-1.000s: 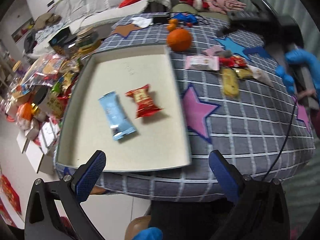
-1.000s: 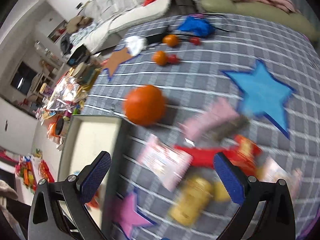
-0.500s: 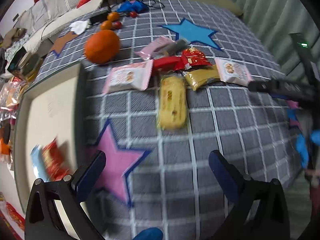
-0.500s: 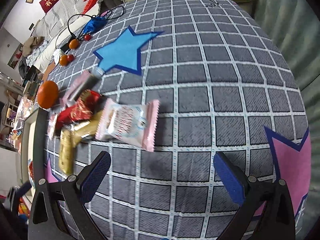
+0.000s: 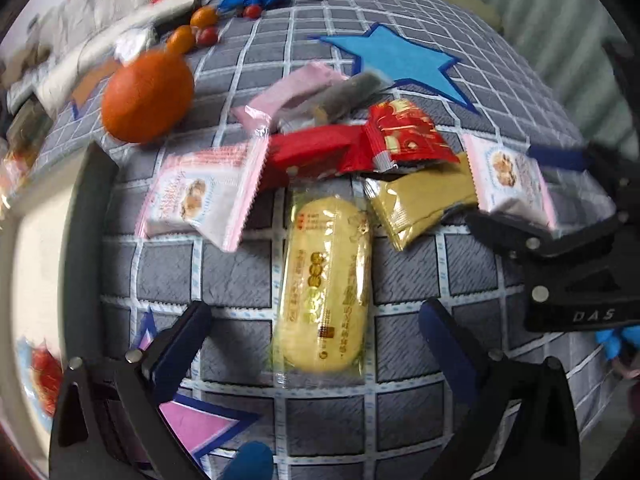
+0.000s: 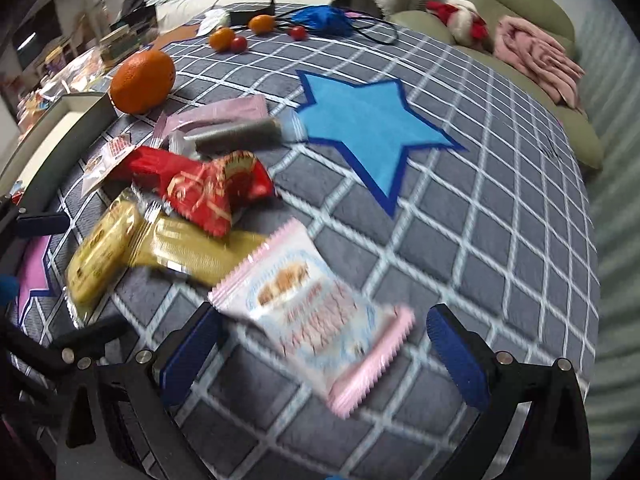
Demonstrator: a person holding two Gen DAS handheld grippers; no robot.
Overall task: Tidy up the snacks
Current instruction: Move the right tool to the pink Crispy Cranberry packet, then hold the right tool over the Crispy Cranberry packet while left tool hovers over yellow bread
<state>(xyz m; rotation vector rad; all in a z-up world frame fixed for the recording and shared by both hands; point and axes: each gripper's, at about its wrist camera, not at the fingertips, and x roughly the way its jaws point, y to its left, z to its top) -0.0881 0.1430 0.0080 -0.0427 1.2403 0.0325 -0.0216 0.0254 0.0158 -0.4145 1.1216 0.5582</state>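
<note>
A pile of wrapped snacks lies on the grey checked cloth. My left gripper (image 5: 316,344) is open, its blue pads on either side of the near end of a yellow cake packet (image 5: 324,280). My right gripper (image 6: 324,352) is open too, with a pink-and-white packet (image 6: 316,312) lying between its pads. That same packet (image 5: 508,184) shows at the right of the left wrist view, with the right gripper around it. A gold packet (image 5: 424,200), red packets (image 5: 408,136) and a second pink-and-white packet (image 5: 200,200) lie close by.
The beige tray (image 5: 86,220) sits left of the pile, with a red snack (image 5: 44,372) blurred inside. A large orange (image 5: 146,96) rests by its far corner. Small oranges (image 6: 222,38), a blue pouch (image 6: 324,20) and cables lie further back. A sofa (image 6: 520,0) runs behind.
My left gripper swung right from the tray and closed in on the yellow cake packet. My right gripper came in low over the pink-and-white packet, which now lies between its pads.
</note>
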